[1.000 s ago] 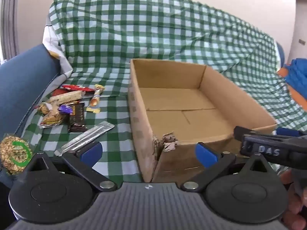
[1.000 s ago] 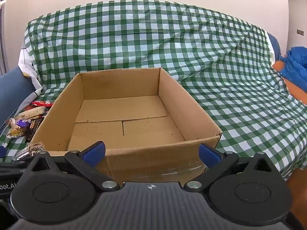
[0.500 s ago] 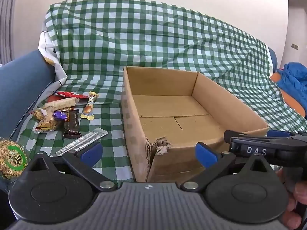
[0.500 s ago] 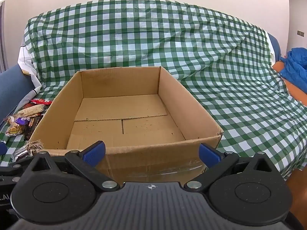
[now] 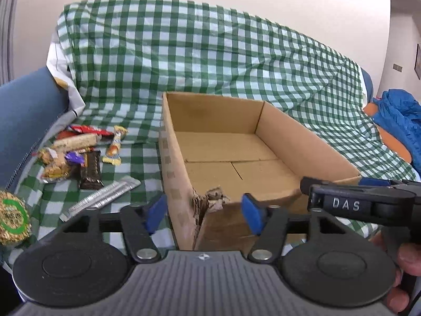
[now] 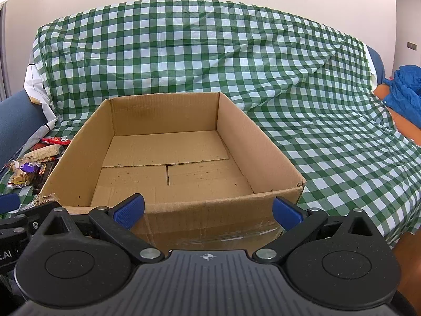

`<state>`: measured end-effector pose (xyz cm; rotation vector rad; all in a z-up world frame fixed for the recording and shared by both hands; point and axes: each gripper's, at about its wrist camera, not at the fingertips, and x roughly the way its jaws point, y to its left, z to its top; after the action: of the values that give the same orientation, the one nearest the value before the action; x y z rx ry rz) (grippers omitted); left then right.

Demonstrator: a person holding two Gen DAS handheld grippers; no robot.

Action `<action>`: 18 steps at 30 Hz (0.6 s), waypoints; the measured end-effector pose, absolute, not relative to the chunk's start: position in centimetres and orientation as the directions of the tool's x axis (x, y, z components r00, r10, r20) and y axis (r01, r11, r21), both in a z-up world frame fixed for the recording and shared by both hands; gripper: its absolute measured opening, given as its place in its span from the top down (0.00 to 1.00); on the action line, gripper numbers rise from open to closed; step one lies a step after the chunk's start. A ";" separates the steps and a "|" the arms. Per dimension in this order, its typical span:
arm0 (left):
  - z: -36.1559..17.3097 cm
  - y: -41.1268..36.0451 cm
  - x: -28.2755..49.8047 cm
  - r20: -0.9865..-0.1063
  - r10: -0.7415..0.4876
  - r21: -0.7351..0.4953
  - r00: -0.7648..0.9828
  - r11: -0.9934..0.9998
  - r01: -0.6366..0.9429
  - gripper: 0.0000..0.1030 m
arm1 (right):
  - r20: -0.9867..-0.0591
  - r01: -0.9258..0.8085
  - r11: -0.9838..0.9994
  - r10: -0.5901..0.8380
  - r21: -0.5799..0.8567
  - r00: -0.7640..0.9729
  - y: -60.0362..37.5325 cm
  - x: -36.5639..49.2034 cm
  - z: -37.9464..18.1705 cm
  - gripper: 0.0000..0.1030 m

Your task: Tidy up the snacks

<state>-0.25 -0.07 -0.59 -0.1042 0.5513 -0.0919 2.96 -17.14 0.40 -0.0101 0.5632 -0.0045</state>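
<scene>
Left view: the left gripper (image 5: 202, 212) has narrowed; jaws closing, nothing between them. One cardboard box (image 5: 181, 179) ahead; snacks (image 5: 79, 155), roughly eight, on the cloth (image 5: 210, 52) beside it.

Right view: right gripper (image 6: 208, 212) level-held, jaws wide apart, empty.

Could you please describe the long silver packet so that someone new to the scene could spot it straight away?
Start at the open cardboard box on the green checked cloth. Left of it lies a cluster of snacks; the silver packet is the one nearest the camera, a long, flat, ridged foil strip lying diagonally, unlike its colourful neighbours.
</scene>
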 end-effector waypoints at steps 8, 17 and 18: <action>-0.4 0.1 -0.5 -0.511 -0.128 -0.119 0.850 0.990 0.078 0.56 | -0.453 -0.039 0.999 0.036 0.002 0.891 -16.8 2.2 0.8 0.20; 0.5 1.6 -0.6 -0.490 -0.049 -0.111 0.870 0.994 -0.006 0.58 | -0.382 -0.071 0.997 0.066 0.000 0.922 -16.6 1.8 1.1 0.24; 0.6 1.9 -0.6 -0.489 -0.038 -0.114 0.871 0.993 -0.021 0.62 | -0.378 -0.077 0.997 0.072 0.001 0.923 -16.6 1.7 1.1 0.28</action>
<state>-0.62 1.90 0.60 -0.1174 0.5131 -0.0085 1.72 -16.57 1.14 -0.0142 0.3870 0.0765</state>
